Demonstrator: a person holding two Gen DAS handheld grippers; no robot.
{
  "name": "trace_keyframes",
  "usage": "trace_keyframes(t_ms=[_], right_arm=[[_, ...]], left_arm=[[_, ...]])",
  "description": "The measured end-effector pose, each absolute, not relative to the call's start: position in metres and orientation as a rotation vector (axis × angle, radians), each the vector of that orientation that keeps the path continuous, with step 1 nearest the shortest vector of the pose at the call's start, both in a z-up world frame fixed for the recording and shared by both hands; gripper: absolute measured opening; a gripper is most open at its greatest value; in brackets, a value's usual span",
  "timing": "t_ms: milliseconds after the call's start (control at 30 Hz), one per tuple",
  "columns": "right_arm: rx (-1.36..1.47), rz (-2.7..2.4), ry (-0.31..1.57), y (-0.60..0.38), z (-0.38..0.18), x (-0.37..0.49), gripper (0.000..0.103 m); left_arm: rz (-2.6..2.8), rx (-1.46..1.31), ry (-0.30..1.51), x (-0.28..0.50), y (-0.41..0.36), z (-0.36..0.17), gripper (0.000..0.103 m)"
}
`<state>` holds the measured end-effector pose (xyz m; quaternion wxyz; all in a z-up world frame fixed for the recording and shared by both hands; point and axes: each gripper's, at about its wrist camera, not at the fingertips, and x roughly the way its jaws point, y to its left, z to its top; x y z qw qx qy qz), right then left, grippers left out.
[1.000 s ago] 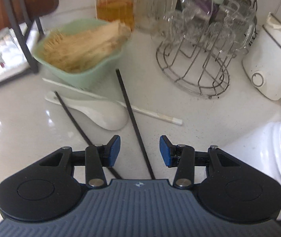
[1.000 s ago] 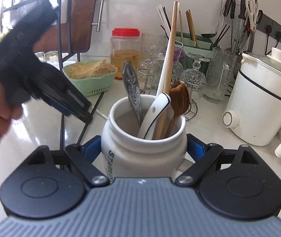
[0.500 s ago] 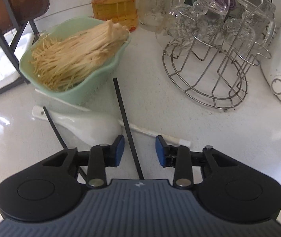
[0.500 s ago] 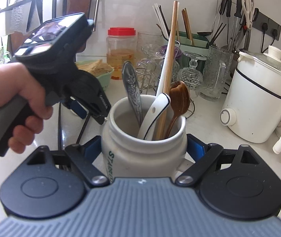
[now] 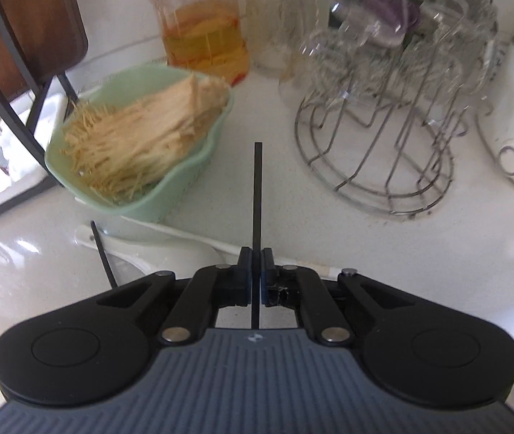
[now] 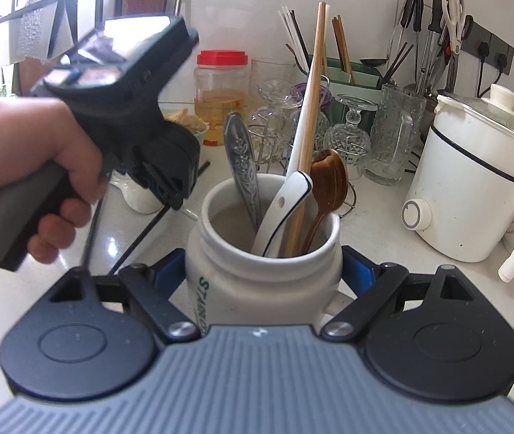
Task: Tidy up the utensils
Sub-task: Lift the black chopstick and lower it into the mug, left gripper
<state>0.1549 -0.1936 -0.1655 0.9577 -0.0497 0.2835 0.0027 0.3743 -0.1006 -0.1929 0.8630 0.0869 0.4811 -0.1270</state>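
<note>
My left gripper (image 5: 256, 257) is shut on a thin black chopstick (image 5: 257, 195), which points straight ahead between the pads; its jaws have just been closing onto it. A second black chopstick (image 5: 103, 256) lies across a white ceramic spoon (image 5: 163, 256) on the counter, beside a white chopstick (image 5: 199, 238). My right gripper (image 6: 263, 266) is shut on a white ceramic jar (image 6: 257, 289). The jar holds a metal spoon (image 6: 242, 159), a dark-rimmed white spoon (image 6: 286, 202), a brown wooden spoon (image 6: 329, 177) and a long wooden chopstick (image 6: 311, 108). A hand (image 6: 22, 155) holds the left gripper (image 6: 170, 195) just left of the jar.
A green bowl (image 5: 181, 177) of pale strands sits ahead on the left, with a red-lidded jar (image 5: 202, 32) behind it. A wire rack with glasses (image 5: 376, 144) stands ahead on the right. A white electric pot (image 6: 474, 181) is right of the ceramic jar. Black shelf legs (image 5: 11, 101) rise at the left.
The left jaws have closed on the black chopstick that lay between them. The left gripper moved forward toward the bowl, and the chopstick now points straight ahead. The right gripper and jar stayed put.
</note>
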Motion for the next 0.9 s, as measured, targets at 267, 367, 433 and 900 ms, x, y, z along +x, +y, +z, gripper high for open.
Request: trace_keyframes(t_ms=[267,367,433,900], right_arm=[[-0.105,0.019,0.572,-0.194,-0.165,0.157,0.092],[-0.108,0.027,0.571,-0.195,-0.165,0.157,0.092],[-0.111,0.033,0.571,-0.195,-0.166,0.157,0.092],[-0.125,0.058,0.565,-0.197,-0.167,0.157,0.092]], left_arm=[[-0.298,0.134,0.965,0.361,-0.096,-0.168,0.005],[-0.313,0.116,0.948,0.352,-0.093,-0.158,0.005],[-0.32,0.113,0.931,0.348,-0.09,-0.151,0.005],[-0.342,-0.018,0.857,0.321,-0.064,-0.1,0.005]])
